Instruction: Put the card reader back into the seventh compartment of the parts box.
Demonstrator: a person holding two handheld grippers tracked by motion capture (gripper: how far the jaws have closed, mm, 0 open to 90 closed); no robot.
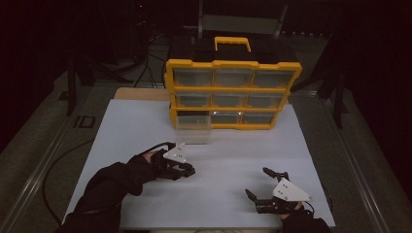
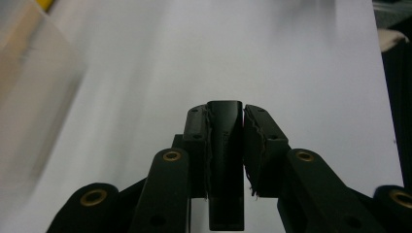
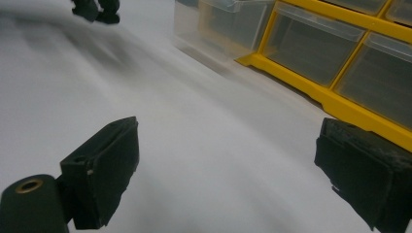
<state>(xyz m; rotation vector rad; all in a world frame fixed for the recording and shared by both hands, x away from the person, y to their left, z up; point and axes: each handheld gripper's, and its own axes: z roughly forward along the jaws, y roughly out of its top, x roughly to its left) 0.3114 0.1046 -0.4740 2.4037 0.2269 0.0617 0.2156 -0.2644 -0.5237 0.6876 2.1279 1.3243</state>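
A small black oblong piece (image 2: 225, 155) is clamped between the pads of my left gripper (image 2: 225, 114), which is shut on it just above the white table top. In the high view the left gripper (image 1: 188, 171) is left of centre and points right, in front of a clear plastic drawer (image 1: 193, 128) pulled out of the yellow organizer (image 1: 233, 90). My right gripper (image 1: 256, 182) rests near the front right of the table, jaws spread wide. Nothing lies between its pads (image 3: 104, 165) in the right gripper view.
The yellow organizer (image 3: 340, 99) stands upright at the back centre, with rows of clear drawers and a yellow handle (image 1: 232, 42) on top. The white table top (image 1: 233, 155) stretches between the grippers and the organizer. Dark floor and cables surround the table.
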